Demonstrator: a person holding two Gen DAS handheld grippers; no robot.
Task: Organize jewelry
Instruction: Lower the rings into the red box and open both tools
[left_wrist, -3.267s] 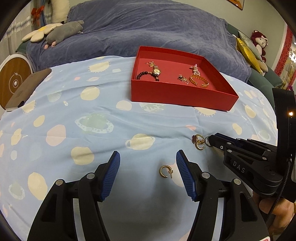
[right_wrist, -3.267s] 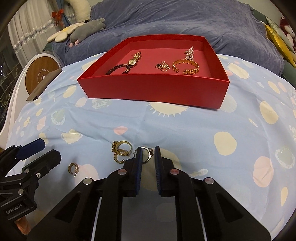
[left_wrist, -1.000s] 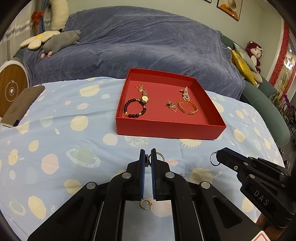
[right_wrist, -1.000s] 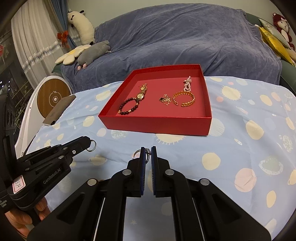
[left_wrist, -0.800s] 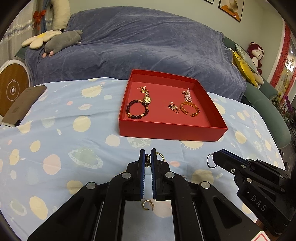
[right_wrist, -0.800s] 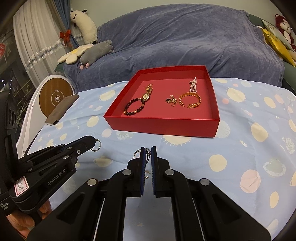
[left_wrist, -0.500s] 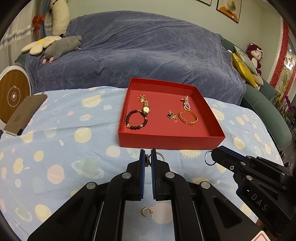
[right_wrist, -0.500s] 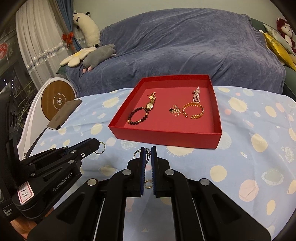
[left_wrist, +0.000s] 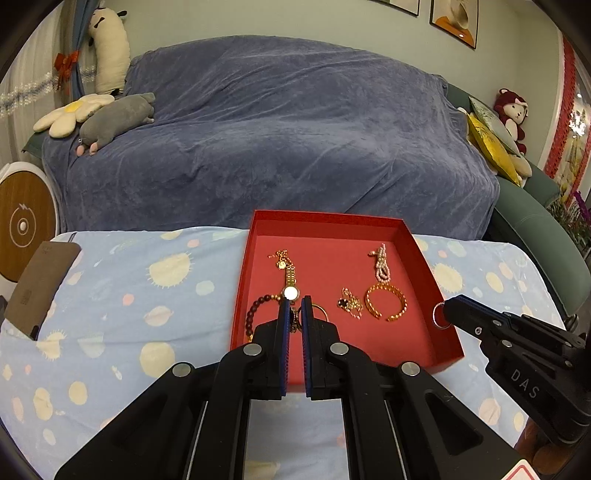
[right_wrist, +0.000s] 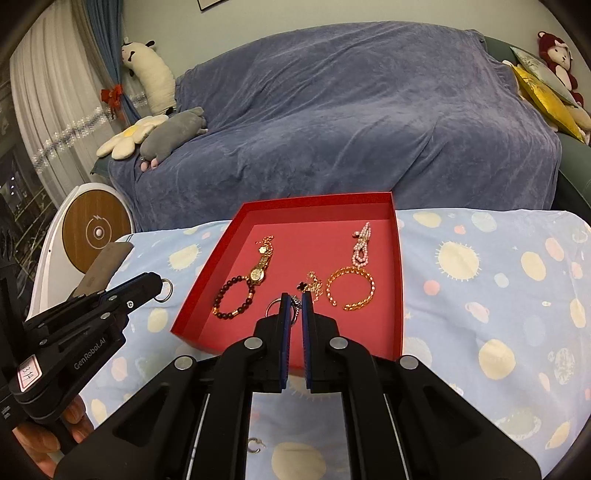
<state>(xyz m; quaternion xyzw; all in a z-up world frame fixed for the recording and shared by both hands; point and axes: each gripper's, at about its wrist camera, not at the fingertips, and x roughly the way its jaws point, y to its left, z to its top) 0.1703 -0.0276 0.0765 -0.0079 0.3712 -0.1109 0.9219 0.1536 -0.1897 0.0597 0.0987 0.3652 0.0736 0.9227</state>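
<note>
A red tray (left_wrist: 421, 254) (right_wrist: 398, 266) on the blue spotted cloth holds a gold watch (left_wrist: 290, 280), a dark bead bracelet (right_wrist: 231, 299), a gold bangle (left_wrist: 386, 306) (right_wrist: 351, 288) and a pearl piece (right_wrist: 362, 243). My left gripper (left_wrist: 294, 314) is shut on a gold hoop earring (left_wrist: 317, 310), held above the tray's near part. My right gripper (right_wrist: 294, 306) is shut on a silver ring (right_wrist: 275, 306), also above the tray's near part. One gold hoop earring (right_wrist: 256, 445) lies on the cloth under the right gripper.
A blue-covered sofa (left_wrist: 280, 129) with plush toys stands behind the table. A brown case (left_wrist: 40, 284) lies at the cloth's left edge. A round white and wood device (right_wrist: 94, 229) stands at the left.
Both grippers rose from the cloth with their jewelry and moved forward to hang over the near part of the red tray. One hoop earring stayed on the cloth.
</note>
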